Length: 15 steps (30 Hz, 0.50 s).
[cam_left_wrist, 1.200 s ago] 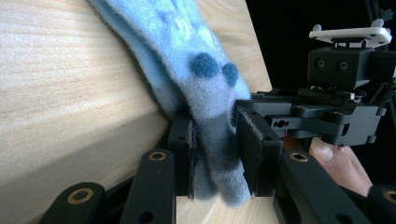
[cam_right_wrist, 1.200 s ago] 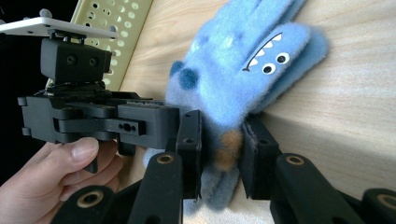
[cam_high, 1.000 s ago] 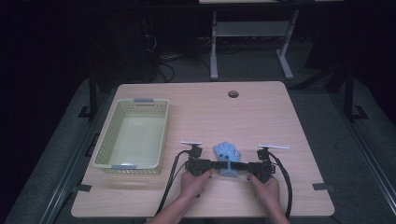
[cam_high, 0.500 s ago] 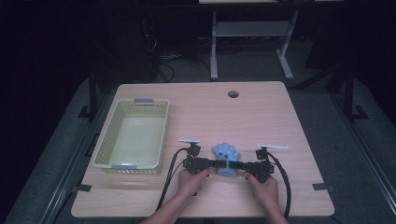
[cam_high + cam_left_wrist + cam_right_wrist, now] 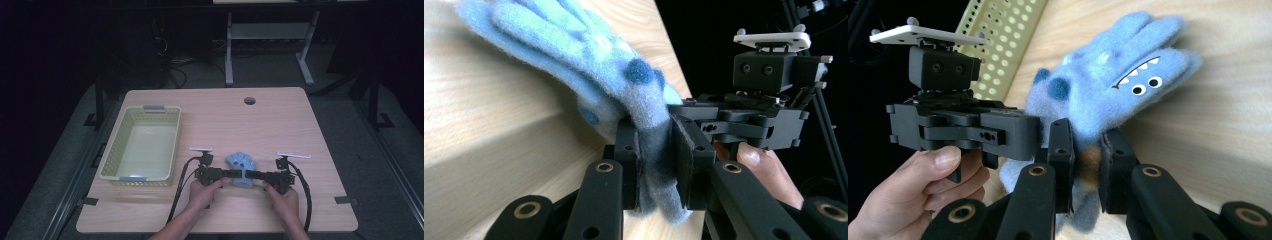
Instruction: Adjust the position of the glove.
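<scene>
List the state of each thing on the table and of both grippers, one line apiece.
blue glove: lying on the table, pinched at its cuff end from both sides, fingers pointing away from the person.
left gripper: shut on the glove, jaws pressing the fabric after just closing.
right gripper: shut on the glove, after just closing.
yellow basket: upright on the table left of the glove, nothing inside.

A pale wooden bench (image 5: pixel 280 115) stands on grey floor (image 5: pixel 380 165); at twelve o'clock, a white metal frame (image 5: pixel 265 35) rises in a dark room.
</scene>
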Available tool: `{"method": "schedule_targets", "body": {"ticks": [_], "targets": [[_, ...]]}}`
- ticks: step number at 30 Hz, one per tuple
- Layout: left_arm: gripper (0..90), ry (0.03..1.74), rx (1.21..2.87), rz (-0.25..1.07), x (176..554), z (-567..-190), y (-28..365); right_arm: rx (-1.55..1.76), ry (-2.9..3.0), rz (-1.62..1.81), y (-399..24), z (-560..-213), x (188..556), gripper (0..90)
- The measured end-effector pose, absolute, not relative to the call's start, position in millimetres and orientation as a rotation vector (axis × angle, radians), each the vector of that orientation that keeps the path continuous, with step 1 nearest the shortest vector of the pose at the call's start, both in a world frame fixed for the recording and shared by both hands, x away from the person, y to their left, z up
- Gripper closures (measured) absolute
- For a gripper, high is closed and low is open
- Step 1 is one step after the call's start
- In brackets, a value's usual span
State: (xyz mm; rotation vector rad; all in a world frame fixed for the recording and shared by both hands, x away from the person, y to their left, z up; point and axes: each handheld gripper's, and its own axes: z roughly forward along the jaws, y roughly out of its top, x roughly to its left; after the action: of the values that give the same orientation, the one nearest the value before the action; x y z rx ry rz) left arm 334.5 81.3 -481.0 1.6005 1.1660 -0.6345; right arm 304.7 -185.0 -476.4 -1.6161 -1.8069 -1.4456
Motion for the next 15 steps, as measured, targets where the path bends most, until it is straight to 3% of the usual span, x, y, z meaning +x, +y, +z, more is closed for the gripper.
{"method": "schedule_targets", "body": {"ticks": [15], "targets": [[74.1, 1.081, 1.598, -0.586, 334.5, -439.9, 98.0, -1.556, -1.871, -1.535, -172.4, -435.9, 302.9, 78.6]]}}
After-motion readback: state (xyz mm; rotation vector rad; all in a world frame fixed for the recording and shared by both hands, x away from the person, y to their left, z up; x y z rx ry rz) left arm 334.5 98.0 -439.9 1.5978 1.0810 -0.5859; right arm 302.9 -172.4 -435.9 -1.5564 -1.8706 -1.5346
